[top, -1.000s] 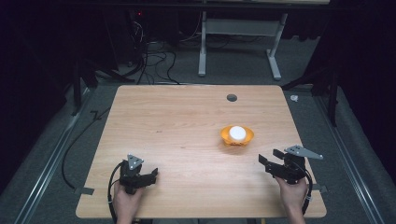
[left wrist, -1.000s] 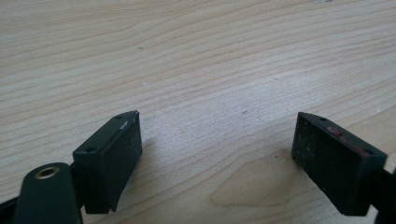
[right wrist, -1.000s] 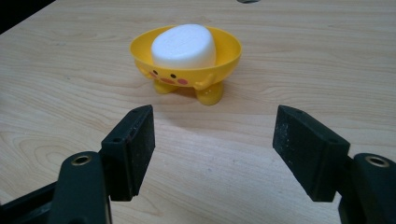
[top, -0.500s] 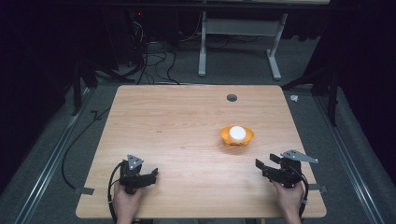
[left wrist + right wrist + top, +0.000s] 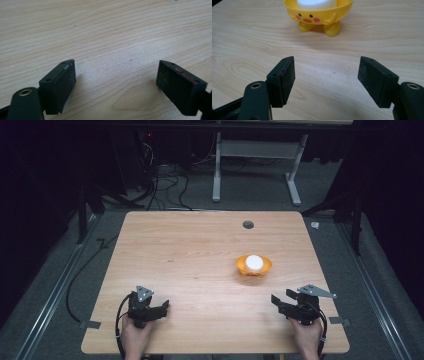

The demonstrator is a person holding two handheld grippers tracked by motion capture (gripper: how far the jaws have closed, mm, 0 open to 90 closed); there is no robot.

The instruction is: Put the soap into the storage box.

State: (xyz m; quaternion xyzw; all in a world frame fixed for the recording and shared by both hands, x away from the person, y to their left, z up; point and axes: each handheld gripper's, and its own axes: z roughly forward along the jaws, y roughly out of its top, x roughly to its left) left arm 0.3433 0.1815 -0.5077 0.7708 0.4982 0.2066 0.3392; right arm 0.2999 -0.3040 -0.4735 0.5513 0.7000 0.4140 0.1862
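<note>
Two tools spread, empty: left tool (image 5: pixel 161 309) and right tool (image 5: pixel 281 302) low at the table's (image 5: pixel 200 250) near edge. Yellow duck cup (image 5: pixel 254 265) stands just ahead of the right; approach level, jaws straddling its bowl.

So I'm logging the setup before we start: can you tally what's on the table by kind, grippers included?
Yellow duck-faced cup: 1
White round thing sitting in the cup: 1, what it is I cannot tell
Hand-held grippers: 2, the left gripper and the right gripper, both with fingers apart and holding nothing
Total: 4
</note>
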